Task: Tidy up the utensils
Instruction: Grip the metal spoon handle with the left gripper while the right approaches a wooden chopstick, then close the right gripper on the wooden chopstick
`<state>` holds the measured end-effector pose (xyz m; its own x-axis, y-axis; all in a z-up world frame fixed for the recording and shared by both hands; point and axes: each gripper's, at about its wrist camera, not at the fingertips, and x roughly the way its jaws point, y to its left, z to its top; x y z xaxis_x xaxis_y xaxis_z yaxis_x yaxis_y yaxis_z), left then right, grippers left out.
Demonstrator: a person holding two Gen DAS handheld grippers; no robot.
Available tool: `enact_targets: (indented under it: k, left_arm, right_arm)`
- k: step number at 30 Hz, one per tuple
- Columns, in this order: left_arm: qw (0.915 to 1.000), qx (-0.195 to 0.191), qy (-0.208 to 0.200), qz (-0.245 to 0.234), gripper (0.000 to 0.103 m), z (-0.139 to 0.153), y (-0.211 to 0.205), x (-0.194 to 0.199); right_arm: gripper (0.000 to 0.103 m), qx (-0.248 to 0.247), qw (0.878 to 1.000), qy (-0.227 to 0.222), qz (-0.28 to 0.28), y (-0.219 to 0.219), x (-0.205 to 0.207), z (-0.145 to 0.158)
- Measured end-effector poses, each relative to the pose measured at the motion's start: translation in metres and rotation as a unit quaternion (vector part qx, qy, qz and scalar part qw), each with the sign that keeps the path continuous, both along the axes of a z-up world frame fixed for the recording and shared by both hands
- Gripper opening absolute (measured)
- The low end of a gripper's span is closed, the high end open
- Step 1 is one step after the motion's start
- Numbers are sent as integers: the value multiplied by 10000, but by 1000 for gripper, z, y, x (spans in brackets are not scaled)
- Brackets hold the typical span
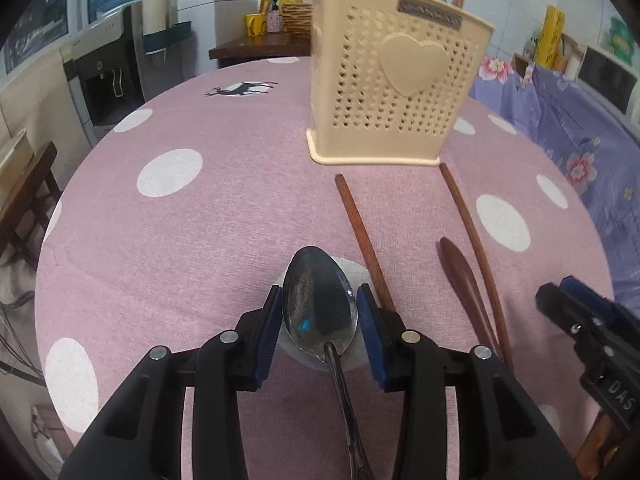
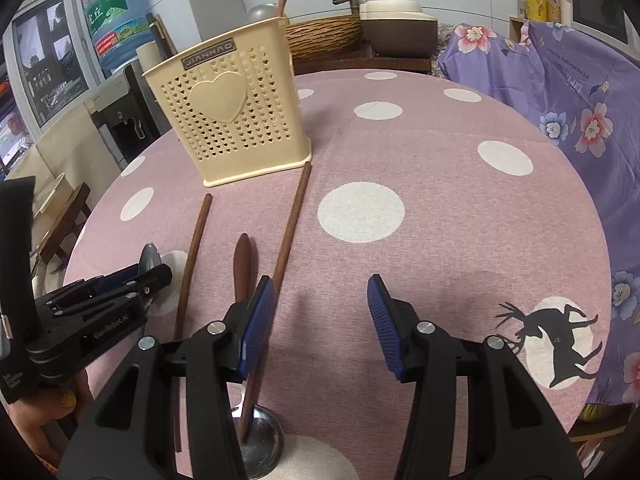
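Left gripper (image 1: pixel 318 312) straddles the metal spoon (image 1: pixel 318 300)

Its fingers (image 1: pixel 269 332) sit narrowly apart, one each side of the spoon's bowl, which lies flat on the worktop (image 1: pixel 220 220); whether they actually pinch it, I can't tell. The right gripper (image 2: pixel 322 312) hangs wide open with nothing between its fingers. Just left of those sits a wooden spoon (image 2: pixel 243 268) between two chopsticks (image 2: pixel 291 220). Beyond stands the cream utensil holder (image 2: pixel 236 120).

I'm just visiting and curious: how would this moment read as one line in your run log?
left gripper: open, fingers either side of metal spoon bowl | right gripper: open, holding nothing | two chopsticks, wooden spoon on table | holder upright
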<state>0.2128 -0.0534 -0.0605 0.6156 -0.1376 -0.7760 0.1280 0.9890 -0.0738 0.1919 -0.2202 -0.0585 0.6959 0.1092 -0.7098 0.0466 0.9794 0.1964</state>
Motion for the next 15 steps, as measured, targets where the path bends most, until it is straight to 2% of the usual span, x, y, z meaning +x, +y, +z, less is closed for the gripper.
enact_targets:
  k: [5,9,12,15]
  left_arm:
    - [9988,-334,-331,136,38,24,22,-7]
    - [9965,-506,-629,213,38,44,37,-12]
    - [9952,-558,-780,185,38,51,41,-15]
    - [9943,-591,-871,155,38,56,44,-13]
  right_arm:
    - [49,-106,9997,-2,219,9,12,6]
    - [49,-18,9994,251,243,9,41,4]
    - [40,-10,9982,481,358,18,67,2]
    - [30,-226,9973,565,410,29,89,2]
